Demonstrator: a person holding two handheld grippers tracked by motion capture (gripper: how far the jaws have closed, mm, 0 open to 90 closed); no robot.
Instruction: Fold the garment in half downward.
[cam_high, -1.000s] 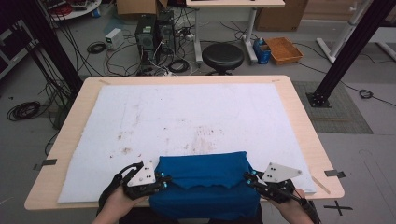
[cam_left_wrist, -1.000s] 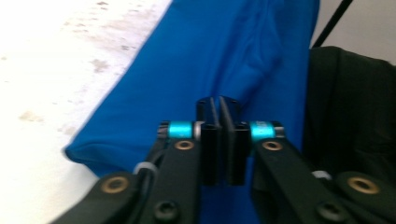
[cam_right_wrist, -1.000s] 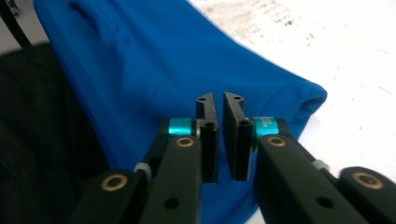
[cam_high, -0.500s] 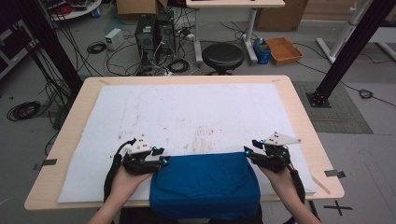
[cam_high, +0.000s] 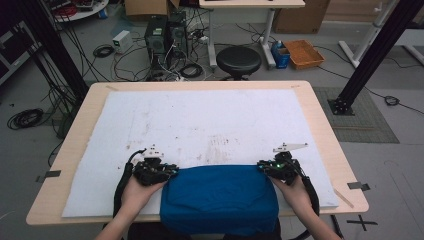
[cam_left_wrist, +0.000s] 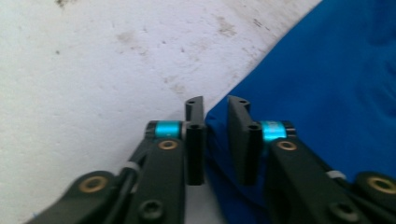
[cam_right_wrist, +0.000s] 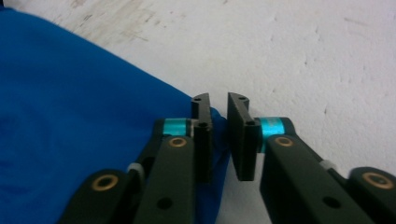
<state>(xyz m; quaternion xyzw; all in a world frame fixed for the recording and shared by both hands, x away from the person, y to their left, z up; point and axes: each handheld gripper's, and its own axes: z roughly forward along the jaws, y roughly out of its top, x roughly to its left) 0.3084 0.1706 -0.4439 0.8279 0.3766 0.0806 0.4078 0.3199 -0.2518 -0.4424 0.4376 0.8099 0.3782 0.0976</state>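
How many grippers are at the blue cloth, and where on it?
2. The left gripper is at the far left corner of the blue cloth, its jaws closed on the fabric edge. The right gripper is at the far right corner, likewise closed on it.

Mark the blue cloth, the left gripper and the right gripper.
blue cloth (cam_high: 220, 197): high view, middle of the fabric.
left gripper (cam_left_wrist: 215, 112): left gripper view, between the jaw tips.
right gripper (cam_right_wrist: 218, 108): right gripper view, between the jaw tips.
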